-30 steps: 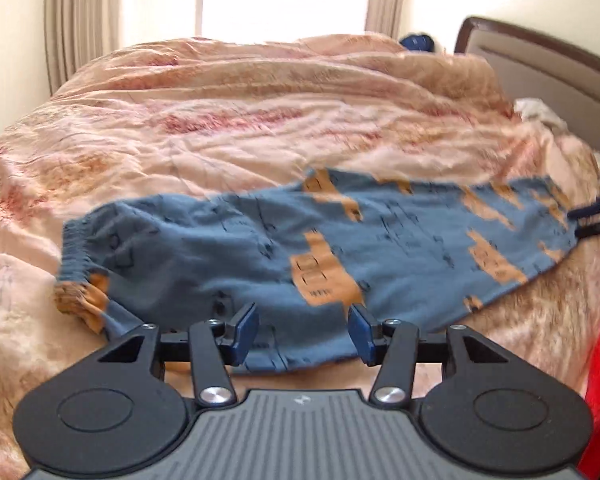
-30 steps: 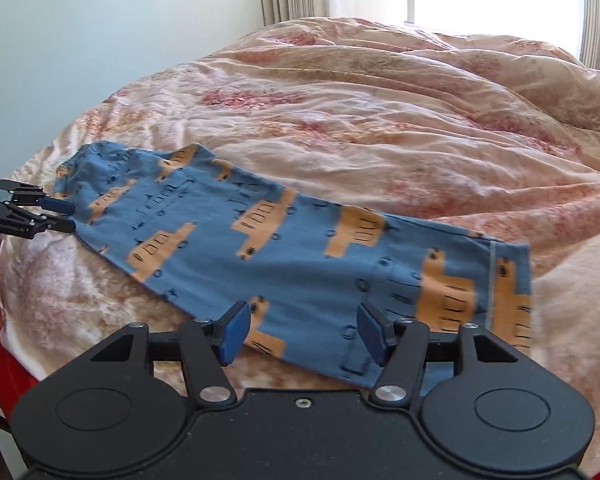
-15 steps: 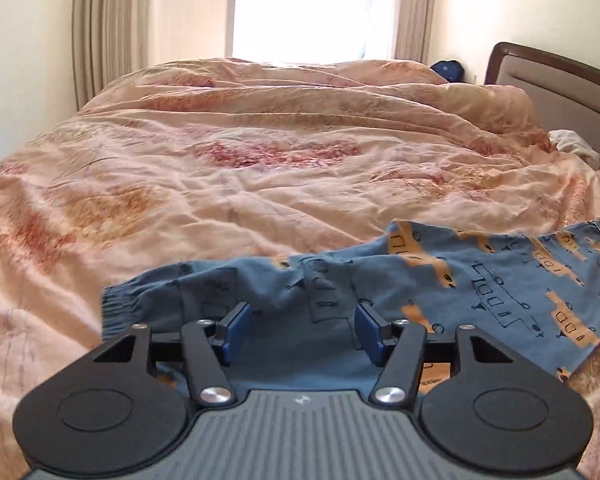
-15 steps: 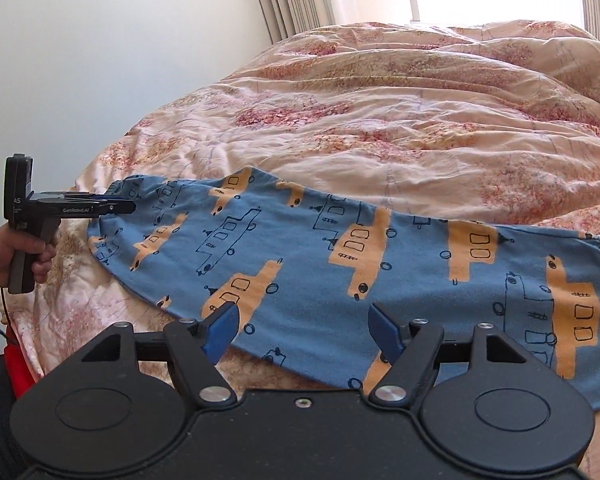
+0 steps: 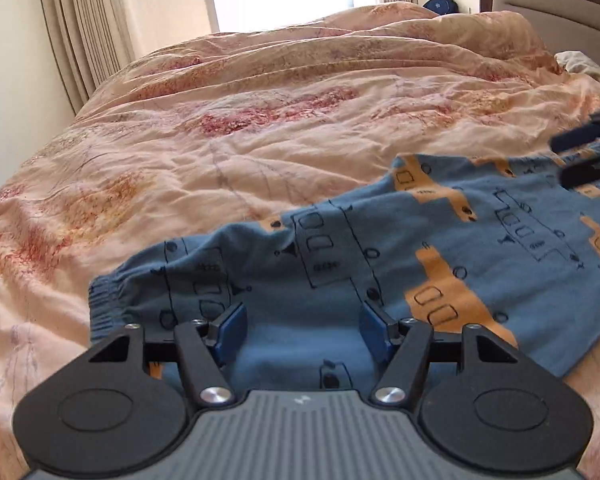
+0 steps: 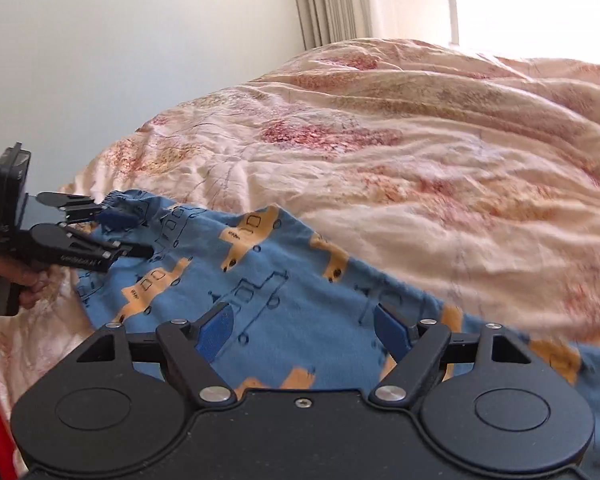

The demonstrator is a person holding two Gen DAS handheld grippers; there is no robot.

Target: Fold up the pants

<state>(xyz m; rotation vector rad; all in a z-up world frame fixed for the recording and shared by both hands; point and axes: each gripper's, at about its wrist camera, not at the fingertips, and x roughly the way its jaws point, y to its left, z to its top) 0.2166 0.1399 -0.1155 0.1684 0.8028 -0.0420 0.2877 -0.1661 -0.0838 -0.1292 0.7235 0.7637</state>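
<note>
Both jaws just opening wide, nothing pinched: lowering left gripper (image 5: 302, 330) over pants (image 5: 440, 264) waistband lower-left, right gripper (image 6: 304, 330) centring mid-leg, gripping both layers.

The pants (image 5: 440, 264) lie spread lengthwise on the quilt (image 5: 260, 120) along the bed's near edge. In the left wrist view the waistband is at the left, the legs run right, and the headboard (image 5: 560, 12) stands far right. Curtains (image 5: 84, 28) hang behind the bed. The left gripper (image 5: 302, 330) is over the waistband end, and the right gripper (image 6: 306, 328) is over the legs.
</note>
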